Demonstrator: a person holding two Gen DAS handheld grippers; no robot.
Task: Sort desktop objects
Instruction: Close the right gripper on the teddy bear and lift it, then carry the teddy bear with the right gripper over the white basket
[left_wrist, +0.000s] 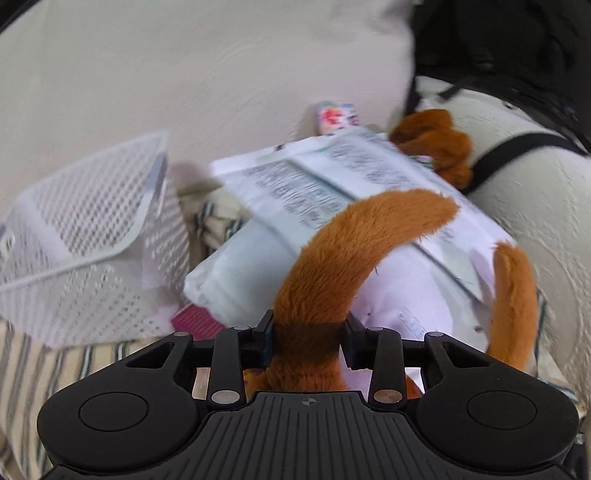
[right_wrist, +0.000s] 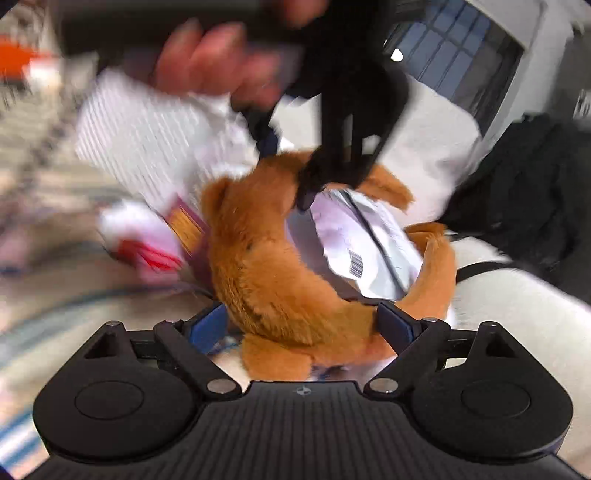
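Note:
A brown plush toy (left_wrist: 354, 258) lies curled around a white printed plastic package (left_wrist: 295, 184). My left gripper (left_wrist: 306, 339) is shut on one of the toy's furry limbs, which fills the narrow gap between the pads. In the right wrist view the same plush toy (right_wrist: 266, 266) wraps round the package (right_wrist: 354, 236), whose barcode shows. My right gripper (right_wrist: 301, 326) stands open and wide, with the toy's lower body between its blue pads. The left gripper (right_wrist: 306, 188) comes in from above, pinching the toy's upper limb, with a person's hand (right_wrist: 221, 62) behind it.
A white perforated basket (left_wrist: 85, 236) stands at the left on a striped cloth (left_wrist: 55, 369). A black bag (left_wrist: 517, 37) with a strap rests on a cream cushion (left_wrist: 535, 192) at the right. A red and white packet (right_wrist: 147, 251) lies left of the toy.

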